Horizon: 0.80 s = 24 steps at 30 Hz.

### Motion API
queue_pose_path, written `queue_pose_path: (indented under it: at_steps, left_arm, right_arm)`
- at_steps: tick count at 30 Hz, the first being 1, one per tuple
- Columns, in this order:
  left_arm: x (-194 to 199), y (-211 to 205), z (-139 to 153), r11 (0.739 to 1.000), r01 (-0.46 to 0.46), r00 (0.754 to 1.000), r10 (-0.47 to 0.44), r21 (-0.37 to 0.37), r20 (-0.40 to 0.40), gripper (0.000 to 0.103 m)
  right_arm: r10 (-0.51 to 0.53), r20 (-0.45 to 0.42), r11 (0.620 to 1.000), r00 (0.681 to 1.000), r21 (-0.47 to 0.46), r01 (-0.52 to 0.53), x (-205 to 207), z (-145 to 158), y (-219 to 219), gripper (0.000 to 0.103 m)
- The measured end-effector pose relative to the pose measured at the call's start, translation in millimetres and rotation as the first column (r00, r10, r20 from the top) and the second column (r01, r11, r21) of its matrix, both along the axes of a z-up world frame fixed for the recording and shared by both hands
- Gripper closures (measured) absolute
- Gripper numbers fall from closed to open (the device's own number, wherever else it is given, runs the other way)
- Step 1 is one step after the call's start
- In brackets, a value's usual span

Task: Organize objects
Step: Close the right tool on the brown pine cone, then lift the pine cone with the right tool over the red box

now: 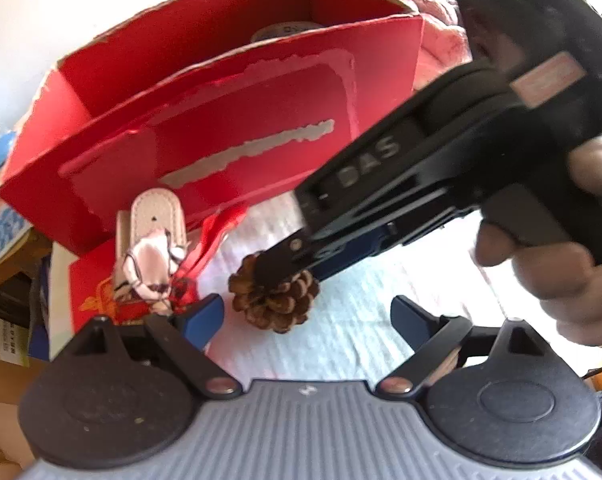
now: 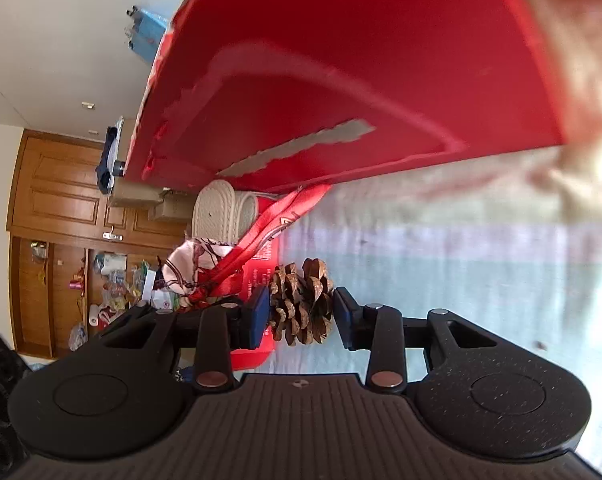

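Left tool (image 1: 307,316) hangs wide open and empty in the left wrist view, just short of the brown scaly pine cone (image 1: 273,300) on the pale woven bench cover (image 1: 361,320), while the right tool (image 1: 285,264), in a hand (image 1: 561,272), comes in from the right onto the cone in front of the open red cardboard box (image 1: 205,120). Right wrist view: right tool (image 2: 301,312) brackets the pine cone (image 2: 301,304), blue pads (image 2: 259,316) touching or nearly so; I'd squeeze gently across the scales, lift straight, clear the box (image 2: 341,60) wall, then drop in.
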State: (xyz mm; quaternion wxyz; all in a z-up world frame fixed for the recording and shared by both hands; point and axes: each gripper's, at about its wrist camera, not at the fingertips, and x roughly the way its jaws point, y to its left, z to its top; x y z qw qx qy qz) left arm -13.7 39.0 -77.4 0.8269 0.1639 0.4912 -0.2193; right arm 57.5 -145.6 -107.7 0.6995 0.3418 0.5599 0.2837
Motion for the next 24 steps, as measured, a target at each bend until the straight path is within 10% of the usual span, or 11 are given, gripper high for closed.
queue_pose_path:
  at_steps: [13,24]
  left_arm:
    - [18,-17,-9,0.992,0.035,0.995,-0.046,-0.125,-0.085,0.047]
    - [41,-30,17,0.98,0.096,0.993,-0.107,-0.177,-0.054,0.049]
  right_arm:
    - [-0.142,-0.001,0.988,0.99,-0.056,0.142,-19,1,-57,0.065]
    - [-0.198,0.059,0.975,0.978,-0.088,0.202,-23,37,-33,0.065]
